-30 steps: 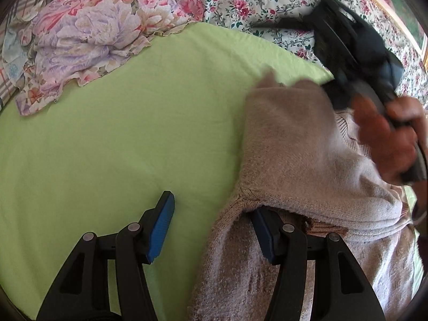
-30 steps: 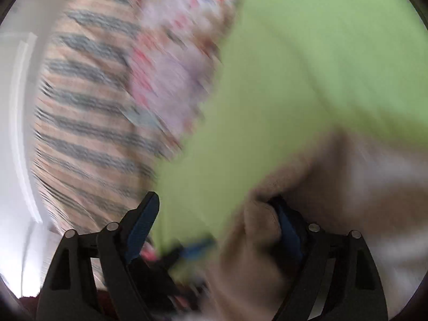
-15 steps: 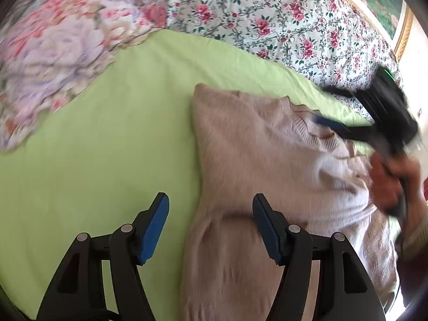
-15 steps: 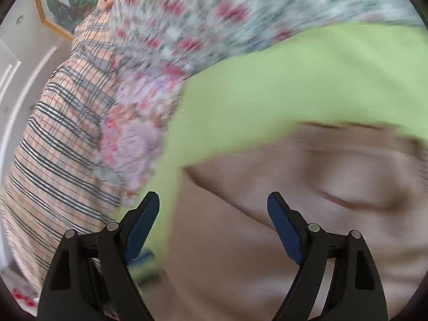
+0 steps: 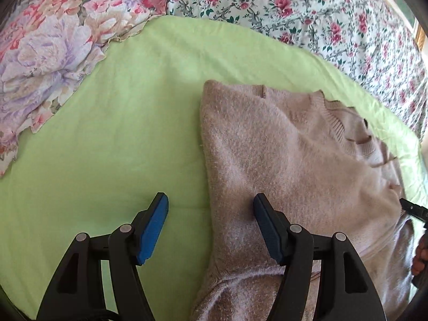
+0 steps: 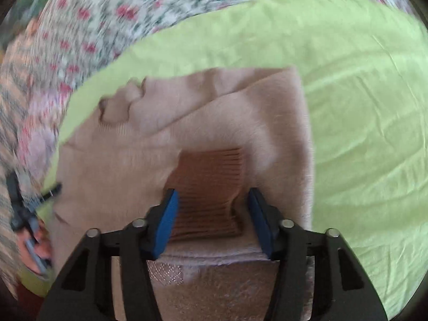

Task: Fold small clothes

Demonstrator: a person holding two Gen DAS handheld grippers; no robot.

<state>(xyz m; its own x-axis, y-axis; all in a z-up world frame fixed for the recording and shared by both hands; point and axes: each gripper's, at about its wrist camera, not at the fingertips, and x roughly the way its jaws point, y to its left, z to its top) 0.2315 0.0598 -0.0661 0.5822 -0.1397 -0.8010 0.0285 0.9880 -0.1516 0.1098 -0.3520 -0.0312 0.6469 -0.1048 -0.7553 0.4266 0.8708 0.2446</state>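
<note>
A beige fuzzy sweater [image 5: 281,144] lies on the green sheet [image 5: 120,123], one side folded over its body, ribbed collar at the far right. My left gripper [image 5: 211,206] is open and empty, straddling the sweater's left folded edge. In the right wrist view the sweater [image 6: 240,112] lies partly folded with the brown ribbed cuff [image 6: 211,187] of its sleeve on top. My right gripper [image 6: 212,198] is open, with the cuff lying between its fingers and not pinched. The right gripper's tip and hand show at the left wrist view's right edge [image 5: 413,208].
A pastel floral cloth [image 5: 53,42] is bunched at the sheet's far left. A rose-print bedspread [image 5: 321,8] borders the sheet at the back. The green sheet [image 6: 361,133] extends right of the sweater. The other hand-held gripper [image 6: 26,208] shows at the left edge.
The sleeve was carried across and laid on the sweater's body, then let go. My right gripper swung back over the cuff. My left gripper stayed open at the left edge.
</note>
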